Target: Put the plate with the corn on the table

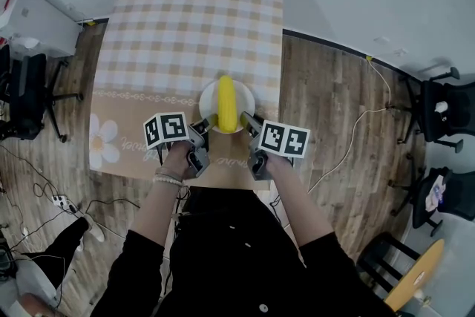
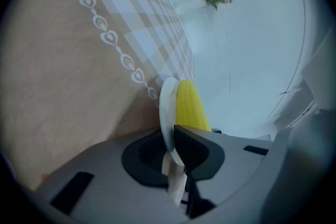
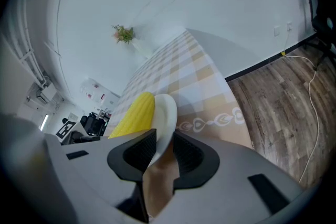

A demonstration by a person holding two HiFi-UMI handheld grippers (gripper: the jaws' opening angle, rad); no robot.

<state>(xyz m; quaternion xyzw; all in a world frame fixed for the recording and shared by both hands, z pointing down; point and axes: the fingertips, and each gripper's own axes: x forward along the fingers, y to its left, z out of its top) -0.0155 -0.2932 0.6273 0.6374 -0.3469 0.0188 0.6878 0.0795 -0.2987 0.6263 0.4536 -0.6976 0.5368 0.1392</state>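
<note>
The plate (image 1: 243,94), with the corn (image 1: 225,106) lying along its middle, is just ahead of both your hand-held grippers, low over the near edge of the bench (image 1: 185,26). I can't tell whether it already rests there. Your left hand-held gripper (image 2: 168,134) pinches the rim on its side, and your right hand-held gripper (image 3: 165,134) pinches the opposite rim. In each, the rim fills the gap between the jaws.

You look to be at the set-down, close to the end of the task. As I judge it, the next move calls for settling the plate flat and keeping both sides level so the corn doesn't roll. Then spread both pairs of jaws and draw them back toward you without dragging the rim. The plate is close to the bench edge, so a little further ahead would be safer.

Nothing on the bench stands in the way ahead of the hand-held grippers; a small bunch of flowers (image 3: 124,34) shows only at the far end. An office chair (image 1: 30,96) stands well out to the left of the left hand-held gripper, and a cable (image 1: 349,134) trails over the floor (image 1: 326,78) to the right of the right one; neither blocks you
</note>
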